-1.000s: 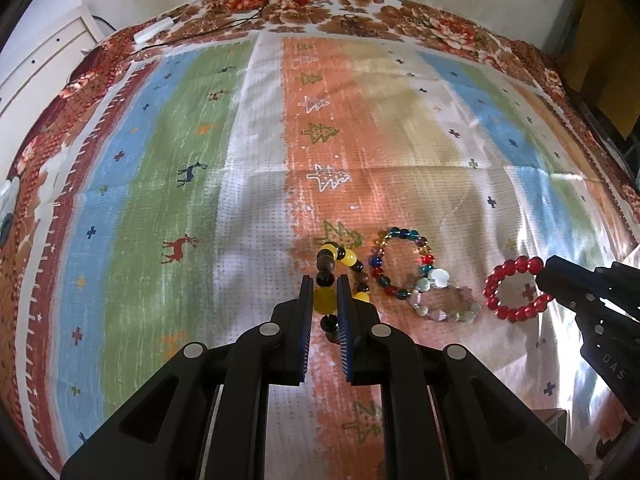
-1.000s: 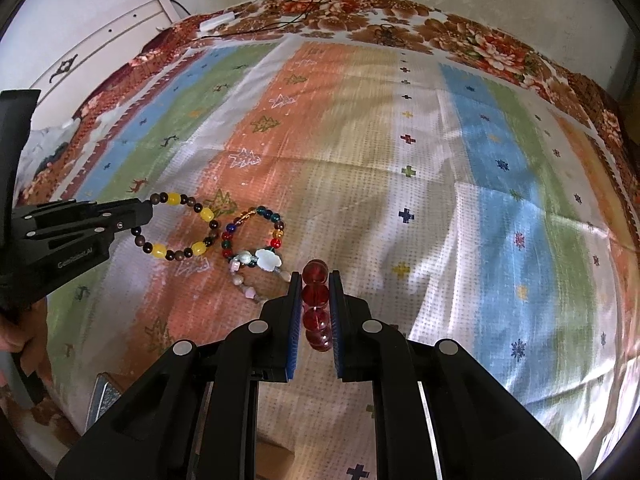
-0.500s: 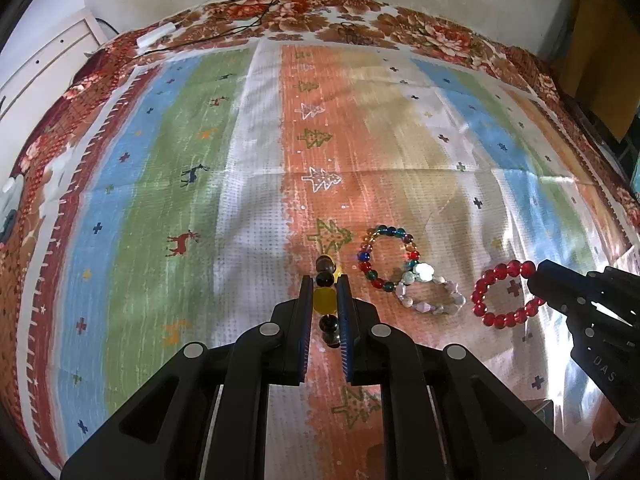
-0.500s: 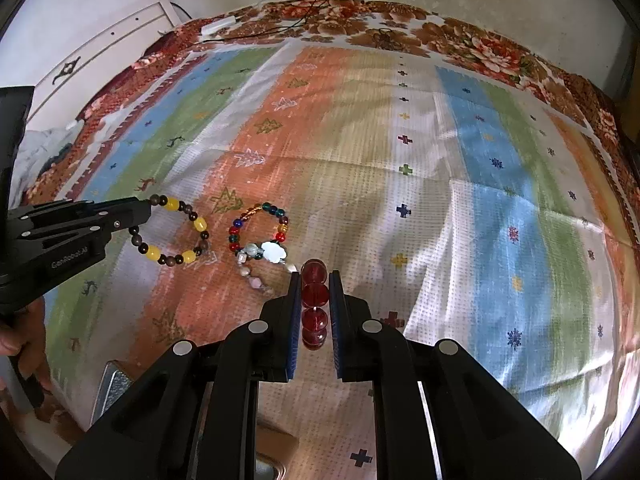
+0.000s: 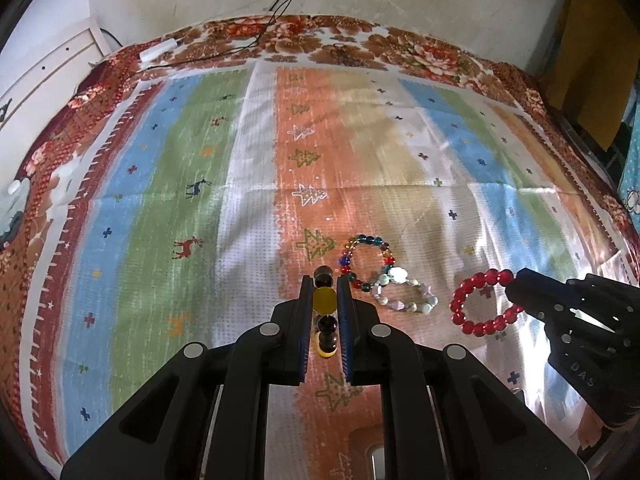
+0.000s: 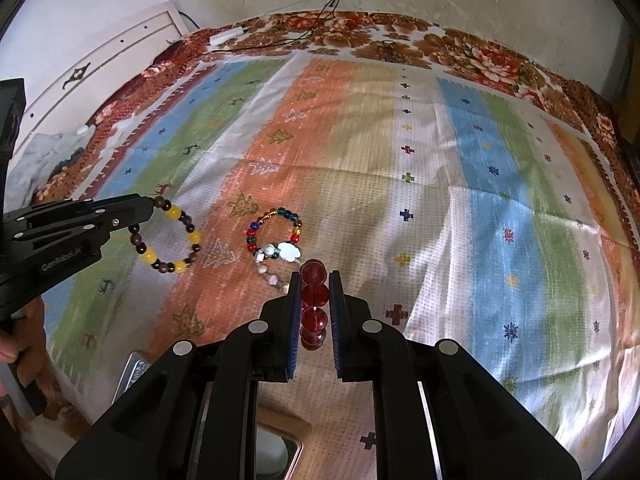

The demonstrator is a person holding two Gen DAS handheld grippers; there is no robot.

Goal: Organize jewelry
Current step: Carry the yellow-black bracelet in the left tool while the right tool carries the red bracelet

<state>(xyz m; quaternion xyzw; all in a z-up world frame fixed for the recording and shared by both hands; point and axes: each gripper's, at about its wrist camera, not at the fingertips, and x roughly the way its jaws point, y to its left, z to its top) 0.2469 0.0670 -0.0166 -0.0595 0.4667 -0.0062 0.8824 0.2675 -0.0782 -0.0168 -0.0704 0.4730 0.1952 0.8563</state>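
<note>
— What does each hand-held gripper have?

— The left hand-held gripper point(image 5: 325, 300) is clamped narrow on a bracelet of yellow and brown beads point(image 6: 168, 236); from the other camera that bracelet hangs as a loop off the fingertips, above the striped bedspread point(image 5: 160, 200). The right hand-held gripper point(image 6: 315, 292) is closed on a red bead bracelet point(image 5: 480, 304), which also dangles as a ring from its tips.

— And the rest of the jewelry?

— Two bracelets lie on the bedspread between the two grippers — a multicoloured bead bracelet point(image 5: 366, 258) on the orange stripe, and a pale bead bracelet point(image 5: 404, 296) with a white flower-shaped charm, touching it and overlapping at one edge.

— Any boxes or trays?

— At the near edge, under the right gripper, part of a tan box point(image 6: 280, 440) shows, with something pale inside; I cannot tell what it is. Beside it to the left is the corner of a metallic item point(image 6: 134, 372), mostly hidden.

— Anything else?

— A white plug strip point(image 5: 158, 50) with black cables lies at the far end of the bed, by the wall. A person's fingers point(image 6: 8, 350) show at the left edge, holding the left gripper's handle.
</note>
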